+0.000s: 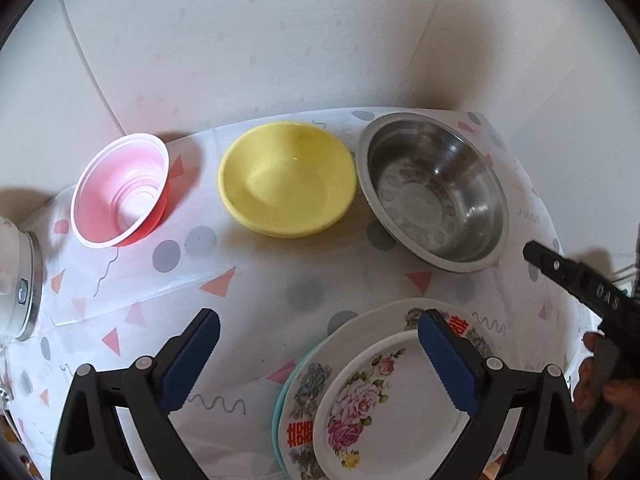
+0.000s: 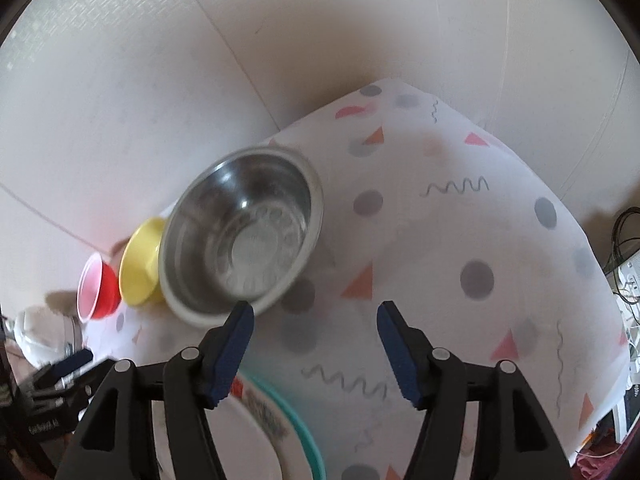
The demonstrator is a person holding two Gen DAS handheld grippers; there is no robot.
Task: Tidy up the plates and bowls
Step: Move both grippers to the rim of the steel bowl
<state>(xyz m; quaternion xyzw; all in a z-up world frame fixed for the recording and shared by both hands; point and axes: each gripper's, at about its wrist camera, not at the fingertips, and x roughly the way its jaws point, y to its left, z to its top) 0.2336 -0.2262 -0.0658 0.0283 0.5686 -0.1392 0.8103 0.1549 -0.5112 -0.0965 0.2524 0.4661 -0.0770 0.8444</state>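
Observation:
Three bowls stand in a row along the back of the table: a red plastic bowl (image 1: pixel 120 192), a yellow bowl (image 1: pixel 286 178) and a steel bowl (image 1: pixel 434 192). In front of the steel bowl lies a stack of plates: a small rose plate (image 1: pixel 400 400) on a larger flowered plate (image 1: pixel 372 328) on a teal plate (image 1: pixel 278 412). My left gripper (image 1: pixel 320 330) is open above the stack's left edge, holding nothing. My right gripper (image 2: pixel 315 312) is open over bare cloth, just right of the steel bowl (image 2: pixel 244 236). The plate stack (image 2: pixel 248 432) lies under its left finger.
A white appliance with a metal ring (image 1: pixel 20 280) stands at the table's left end. The patterned tablecloth (image 2: pixel 460 240) drops off at the right edge, where cables and a white device (image 2: pixel 628 272) lie. A pale wall runs close behind the bowls. A hand (image 1: pixel 608 384) shows at the right.

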